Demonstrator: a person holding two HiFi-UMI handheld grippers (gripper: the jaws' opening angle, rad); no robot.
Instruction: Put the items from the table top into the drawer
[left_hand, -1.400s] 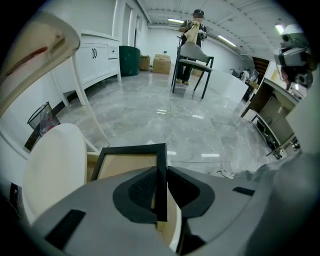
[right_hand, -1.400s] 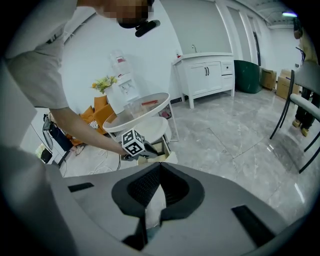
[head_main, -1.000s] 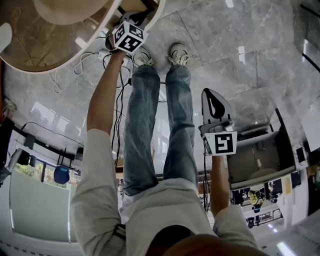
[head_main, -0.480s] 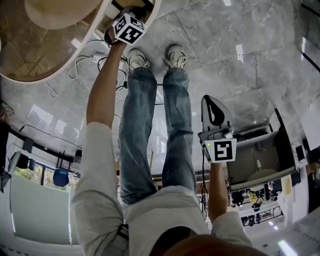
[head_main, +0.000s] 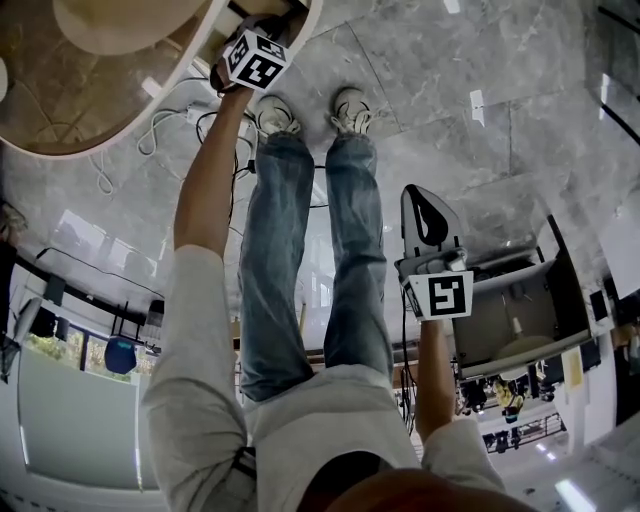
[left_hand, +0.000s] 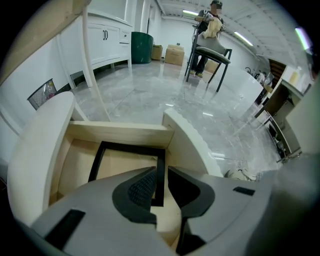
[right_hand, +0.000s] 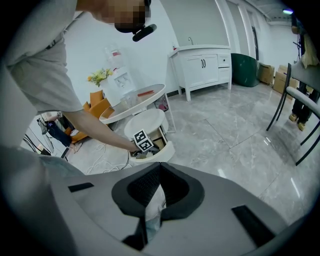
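A green bin stands beside 2 cardboard boxes, near a black chair.

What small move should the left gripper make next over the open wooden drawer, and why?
Probably lift the left gripper straight up out of the pale wooden drawer. Its jaws have just been opening; the thin black rectangular frame lies on the drawer floor, one side between the parted jaws, seemingly released.

Grey short-sleeved shirt, blue jeans, pale trainers (black-and-white marker cubes)
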